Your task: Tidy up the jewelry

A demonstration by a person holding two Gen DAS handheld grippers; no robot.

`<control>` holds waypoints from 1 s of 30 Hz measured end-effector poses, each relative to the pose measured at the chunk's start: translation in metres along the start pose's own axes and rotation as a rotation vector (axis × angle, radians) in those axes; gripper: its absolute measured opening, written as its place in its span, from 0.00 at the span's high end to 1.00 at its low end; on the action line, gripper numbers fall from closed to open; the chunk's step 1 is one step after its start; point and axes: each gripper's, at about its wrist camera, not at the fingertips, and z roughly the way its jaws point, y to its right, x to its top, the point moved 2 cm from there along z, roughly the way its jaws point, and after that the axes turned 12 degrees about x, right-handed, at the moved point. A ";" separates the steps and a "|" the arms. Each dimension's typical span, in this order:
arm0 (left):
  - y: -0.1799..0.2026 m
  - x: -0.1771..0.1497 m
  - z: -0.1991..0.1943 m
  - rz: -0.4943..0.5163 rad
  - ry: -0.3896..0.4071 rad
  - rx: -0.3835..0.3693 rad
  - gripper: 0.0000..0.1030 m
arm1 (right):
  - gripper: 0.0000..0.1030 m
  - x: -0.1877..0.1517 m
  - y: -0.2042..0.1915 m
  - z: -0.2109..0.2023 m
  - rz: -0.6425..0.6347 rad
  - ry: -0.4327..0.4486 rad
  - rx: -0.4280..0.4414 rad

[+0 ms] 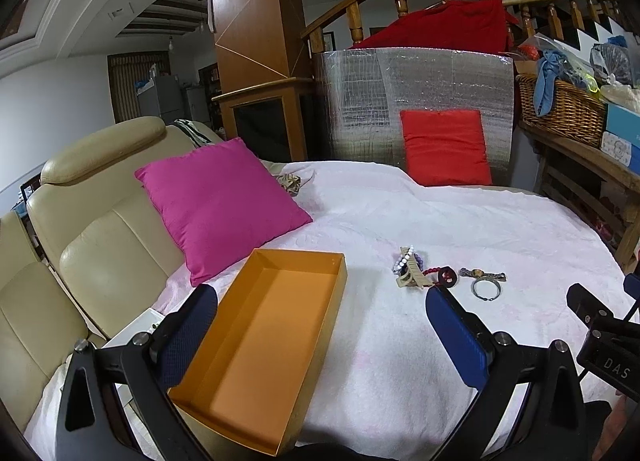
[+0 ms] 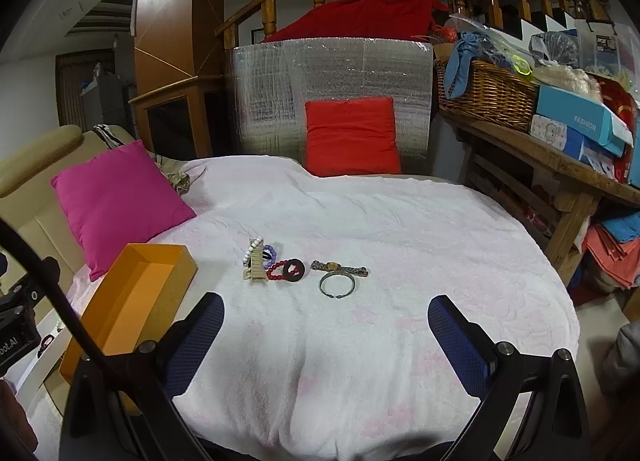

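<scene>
Both claws, left (image 1: 320, 325) and right (image 2: 326, 325), gape empty. At frame centre the bangle (image 2: 337, 285) touches the watch (image 2: 340, 267); a grab might snag both.

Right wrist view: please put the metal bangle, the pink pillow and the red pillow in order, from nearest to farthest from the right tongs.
1. Metal bangle: on the white blanket, just ahead of the open right tongs.
2. Pink pillow: farther back on the left, against the sofa.
3. Red pillow: farthest, at the blanket's far edge, leaning on the silver panel.
</scene>
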 end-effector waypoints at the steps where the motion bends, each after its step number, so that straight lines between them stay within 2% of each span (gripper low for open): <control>1: 0.000 0.000 0.001 0.000 0.000 -0.001 0.00 | 0.00 0.000 0.000 0.001 0.001 -0.001 -0.001; 21: 0.022 0.003 0.026 0.031 -0.034 0.023 0.00 | 0.00 0.004 0.012 0.035 0.012 -0.035 0.016; 25: 0.034 -0.001 0.051 0.048 -0.085 0.009 0.00 | 0.00 0.002 0.023 0.049 0.019 -0.052 0.041; 30: 0.050 -0.020 0.099 0.066 -0.196 0.010 0.00 | 0.03 -0.004 0.047 0.083 0.045 -0.105 0.099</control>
